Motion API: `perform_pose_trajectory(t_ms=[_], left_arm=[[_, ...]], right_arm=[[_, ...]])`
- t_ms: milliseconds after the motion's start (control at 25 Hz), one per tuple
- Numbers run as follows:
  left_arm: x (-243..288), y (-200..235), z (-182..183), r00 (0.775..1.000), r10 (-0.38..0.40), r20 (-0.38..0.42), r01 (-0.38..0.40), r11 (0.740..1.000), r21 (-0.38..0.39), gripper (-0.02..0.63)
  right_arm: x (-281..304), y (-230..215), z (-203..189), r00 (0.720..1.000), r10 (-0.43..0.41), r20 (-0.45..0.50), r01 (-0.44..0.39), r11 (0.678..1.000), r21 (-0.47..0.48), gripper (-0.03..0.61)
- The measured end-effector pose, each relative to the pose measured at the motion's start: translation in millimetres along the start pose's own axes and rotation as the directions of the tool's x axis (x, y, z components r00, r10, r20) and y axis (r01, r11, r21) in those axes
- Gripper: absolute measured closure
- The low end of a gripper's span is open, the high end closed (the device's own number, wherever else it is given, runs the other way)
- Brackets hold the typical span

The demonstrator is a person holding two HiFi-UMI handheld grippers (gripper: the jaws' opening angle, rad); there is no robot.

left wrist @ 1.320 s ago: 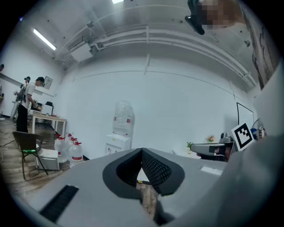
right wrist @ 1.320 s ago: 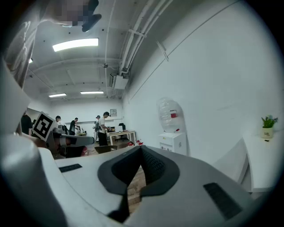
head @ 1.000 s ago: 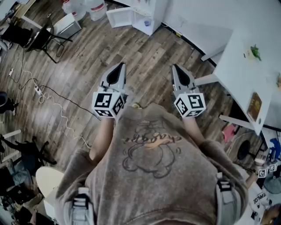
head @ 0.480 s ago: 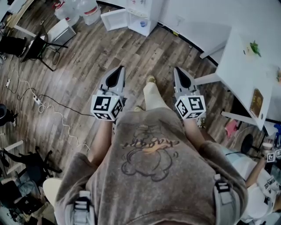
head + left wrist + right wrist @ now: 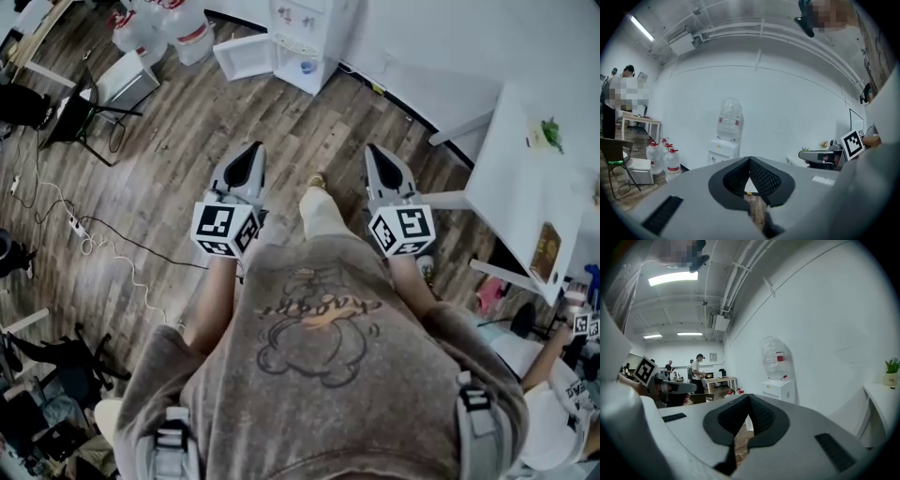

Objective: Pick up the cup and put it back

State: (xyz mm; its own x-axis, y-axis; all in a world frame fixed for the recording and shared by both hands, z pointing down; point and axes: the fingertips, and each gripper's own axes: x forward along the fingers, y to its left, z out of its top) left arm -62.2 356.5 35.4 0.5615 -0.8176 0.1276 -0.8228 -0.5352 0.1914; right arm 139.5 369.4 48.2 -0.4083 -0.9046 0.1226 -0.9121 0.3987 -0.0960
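We carry both tools forward, about level, over the brown wooden plank floor (image 5: pixel 187 122). The left claw (image 5: pixel 254 148) is clenched and empty, its jaws meeting at the tip. The right claw (image 5: pixel 373 150) is likewise clenched, with nothing between its jaws. No cup can be made out in any view, so we cannot say where it stands, and we judge the step in hand to be the approach and the search. The tall white water dispenser (image 5: pixel 302 37) stands ahead, and the white counter (image 5: pixel 525 187) with a small green plant (image 5: pixel 548 131) lies off to the right. To do this well, we should sight the cup first and slow as we near it. One claw should be spread before it arrives. We should come in level at the cup's mid-height, so the jaws close on its wall and do not knock it over.
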Motion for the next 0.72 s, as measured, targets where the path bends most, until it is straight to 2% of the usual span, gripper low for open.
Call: perform_pose_trajectory(t_ms=[400, 720], left_arm=[[132.7, 54.9, 50.9, 1.000, 0.023, 0.021, -0.023, 1.000, 0.007, 0.612], [213.3, 85.6, 70.2, 0.997, 0.060, 0.046, -0.060, 0.998, -0.004, 0.612]], right_arm=[[130.5, -72.8, 41.3, 0.998, 0.058, 0.001, -0.058, 0.998, -0.007, 0.577], [204.5, -124.8, 56.0, 0.995, 0.102, -0.005, -0.102, 0.995, -0.016, 0.577]])
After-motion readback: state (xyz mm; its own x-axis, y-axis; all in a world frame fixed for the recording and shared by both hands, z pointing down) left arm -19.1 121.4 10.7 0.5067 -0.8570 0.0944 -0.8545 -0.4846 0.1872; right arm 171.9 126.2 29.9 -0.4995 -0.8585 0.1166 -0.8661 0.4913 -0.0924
